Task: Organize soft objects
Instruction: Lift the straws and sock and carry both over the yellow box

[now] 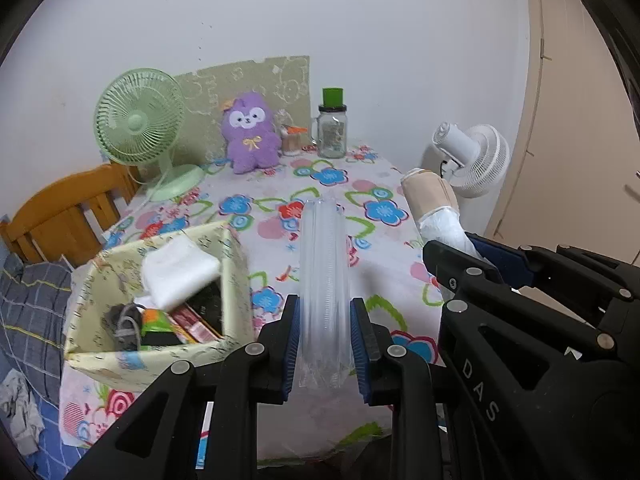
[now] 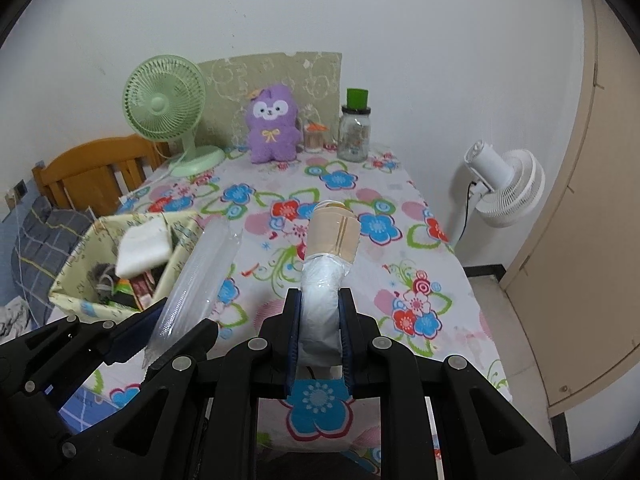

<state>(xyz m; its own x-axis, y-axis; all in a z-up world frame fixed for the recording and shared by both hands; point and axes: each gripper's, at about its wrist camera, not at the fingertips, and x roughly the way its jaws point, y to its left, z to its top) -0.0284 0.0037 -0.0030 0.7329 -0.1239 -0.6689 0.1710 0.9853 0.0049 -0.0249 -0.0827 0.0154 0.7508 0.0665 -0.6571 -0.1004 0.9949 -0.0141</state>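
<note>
Progress looks partial, judging by the box: it already holds a white folded cloth and some smaller odds and ends, while two wrapped things are off the table in the grippers and the purple plush toy sits at the far end, well ahead of the fingers.

From the left wrist, the left gripper is clamped on a sleeve of clear plastic cups, which runs straight forward from between its blue pads and out past the tips. The box lies just left of the fingers, near and below them. To the right, the other gripper carries its own load.

From the right wrist, the right gripper is closed on a wrapped roll (white plastic near the pads, tan band further out), which pokes forward beyond the fingertips over the flowered tablecloth. The cup sleeve slants up at the left, and the box sits beyond it, left of the fingers.

What likely remains is setting both held things down where they belong, perhaps the plush too.
</note>
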